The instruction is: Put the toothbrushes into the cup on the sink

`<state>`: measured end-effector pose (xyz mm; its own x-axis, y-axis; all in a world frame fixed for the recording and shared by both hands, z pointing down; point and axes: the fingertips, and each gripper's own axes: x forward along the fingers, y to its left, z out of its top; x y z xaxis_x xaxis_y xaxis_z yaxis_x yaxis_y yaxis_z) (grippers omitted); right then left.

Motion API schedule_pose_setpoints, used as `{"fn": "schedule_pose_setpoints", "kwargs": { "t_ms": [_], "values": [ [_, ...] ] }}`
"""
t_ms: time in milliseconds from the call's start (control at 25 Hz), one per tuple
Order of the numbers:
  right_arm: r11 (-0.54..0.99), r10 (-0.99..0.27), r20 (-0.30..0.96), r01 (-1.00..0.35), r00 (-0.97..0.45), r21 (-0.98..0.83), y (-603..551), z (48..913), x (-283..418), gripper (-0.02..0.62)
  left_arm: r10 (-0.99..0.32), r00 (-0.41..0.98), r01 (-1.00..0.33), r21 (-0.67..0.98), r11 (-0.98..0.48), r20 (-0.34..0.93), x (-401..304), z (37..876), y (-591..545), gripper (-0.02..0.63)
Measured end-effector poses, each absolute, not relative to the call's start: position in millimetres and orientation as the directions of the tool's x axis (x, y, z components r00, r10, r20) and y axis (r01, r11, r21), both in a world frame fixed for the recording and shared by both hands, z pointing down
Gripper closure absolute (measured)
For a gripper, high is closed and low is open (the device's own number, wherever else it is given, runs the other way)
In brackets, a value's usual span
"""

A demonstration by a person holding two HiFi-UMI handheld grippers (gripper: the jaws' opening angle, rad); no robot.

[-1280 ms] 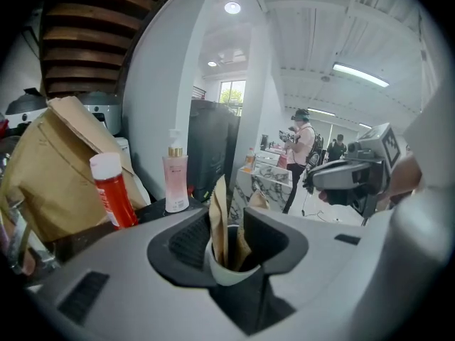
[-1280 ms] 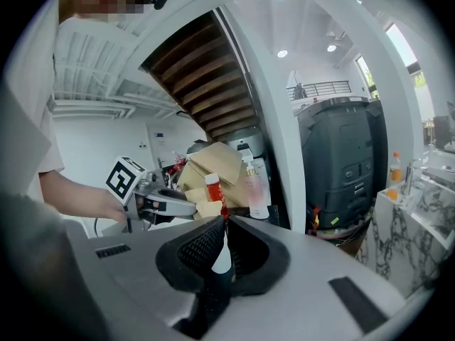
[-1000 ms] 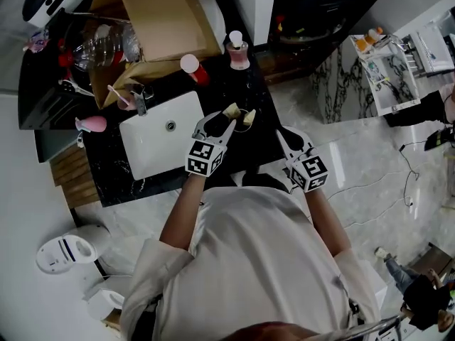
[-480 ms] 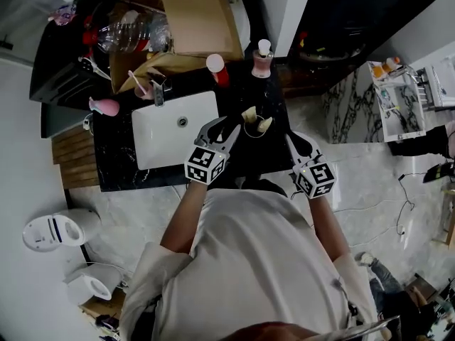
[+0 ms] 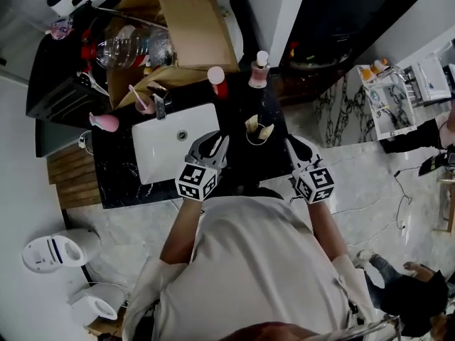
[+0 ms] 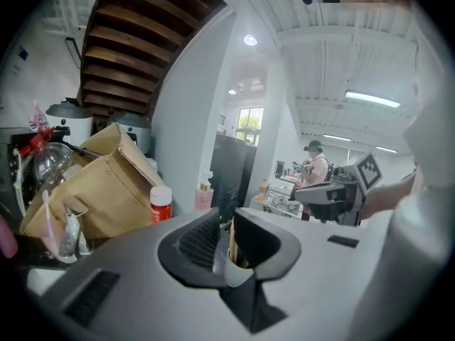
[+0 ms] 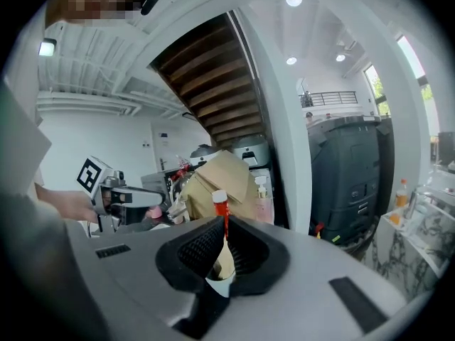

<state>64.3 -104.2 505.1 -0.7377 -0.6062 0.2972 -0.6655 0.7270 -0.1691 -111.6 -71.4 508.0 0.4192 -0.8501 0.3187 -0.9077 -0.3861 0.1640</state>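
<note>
The black counter point(image 5: 121, 169) is the biggest thing, with the white sink point(image 5: 153, 158) set in it. Two grippers hang over the near edge. The left gripper point(image 5: 213, 143) is by the right side of the sink. Its jaws have just been closing, and now only a thin slit is left between them. They hold nothing. The right gripper point(image 5: 290, 145) has its jaws pressed together, and it holds nothing too.

The cup point(image 5: 257, 136) stands on the counter, just right of the sink. It sits between the two grippers and a bit ahead of both. Each gripper points right at it. I cannot tell which one is nearer.

The toothbrushes point(image 5: 259, 125) are already inside the cup. They stand up tall and lean out a little on the rim. I cannot tell which end is up.
</note>
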Motion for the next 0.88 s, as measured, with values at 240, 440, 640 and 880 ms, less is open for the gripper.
{"fn": "schedule_pose_setpoints", "kwargs": {
  "t_ms": [240, 440, 640, 880],
  "values": [
    [0.698, -0.647, 0.279, -0.699, -0.709, -0.155, -94.5, 484.5, 56.7, 0.555, -0.848, 0.428, -0.903, 0.127, -0.409, 0.312, -127.6, 492.2, -61.6, 0.579],
    [0.700, -0.659, 0.260, -0.701, -0.706, -0.131, -87.2, 473.6, 48.9, 0.555, -0.847, 0.441, -0.897, 0.116, -0.426, 0.298, -137.3, 481.6, -57.9, 0.596],
    [0.706, -0.664, 0.244, -0.700, -0.707, -0.108, -82.7, 462.9, 44.7, 0.560, -0.845, 0.450, -0.892, 0.106, -0.439, 0.290, -142.8, 475.1, -54.1, 0.598],
    [0.702, -0.677, 0.222, -0.707, -0.701, -0.092, -80.1, 452.4, 40.7, 0.563, -0.842, 0.453, -0.890, 0.104, -0.443, 0.292, -149.1, 473.3, -51.6, 0.598]
  ]
}}
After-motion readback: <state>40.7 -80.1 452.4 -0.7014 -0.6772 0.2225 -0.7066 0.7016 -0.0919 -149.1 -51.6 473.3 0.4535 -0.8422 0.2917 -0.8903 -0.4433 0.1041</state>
